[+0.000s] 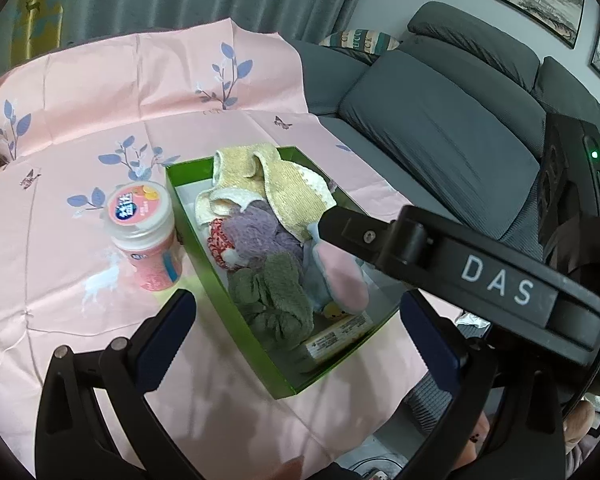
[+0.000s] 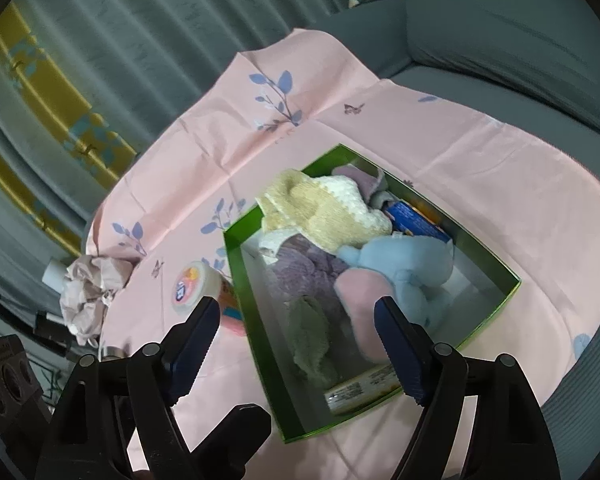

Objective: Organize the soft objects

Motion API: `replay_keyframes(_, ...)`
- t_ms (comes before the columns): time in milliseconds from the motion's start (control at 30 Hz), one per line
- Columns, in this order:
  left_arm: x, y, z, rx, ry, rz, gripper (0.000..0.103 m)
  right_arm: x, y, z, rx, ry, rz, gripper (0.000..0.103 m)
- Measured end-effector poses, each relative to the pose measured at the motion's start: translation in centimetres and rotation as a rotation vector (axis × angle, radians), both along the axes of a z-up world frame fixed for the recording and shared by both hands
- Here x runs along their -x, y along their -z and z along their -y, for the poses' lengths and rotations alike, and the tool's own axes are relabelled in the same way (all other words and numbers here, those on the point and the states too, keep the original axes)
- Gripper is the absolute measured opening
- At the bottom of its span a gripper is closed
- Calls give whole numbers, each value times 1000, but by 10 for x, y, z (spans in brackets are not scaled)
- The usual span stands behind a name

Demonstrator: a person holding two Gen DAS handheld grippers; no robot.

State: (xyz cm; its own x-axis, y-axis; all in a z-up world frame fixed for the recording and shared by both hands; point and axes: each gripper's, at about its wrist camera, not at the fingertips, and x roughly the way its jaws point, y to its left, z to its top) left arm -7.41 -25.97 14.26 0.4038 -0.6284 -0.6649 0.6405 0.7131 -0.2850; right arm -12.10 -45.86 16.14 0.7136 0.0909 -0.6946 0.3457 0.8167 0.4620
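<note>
Soft toys piled in the box, both grippers released above it.
Bottle touching the box could topple if the left gripper or right gripper nudges it.

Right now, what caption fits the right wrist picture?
Open right gripper hovers over green cardboard box holding a blue-and-pink plush toy and yellow knitted cloth.
</note>
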Motion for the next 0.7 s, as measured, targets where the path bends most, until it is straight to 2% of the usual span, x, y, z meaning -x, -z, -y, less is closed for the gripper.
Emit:
replay_keyframes(500,15,-20,-19,8,-38,71,102,14,-28,-23,81,-24,82,84)
replay_keyframes(700,20,-26,-25,15,-43,74,102,23,-38,-31,122,-23,106,84)
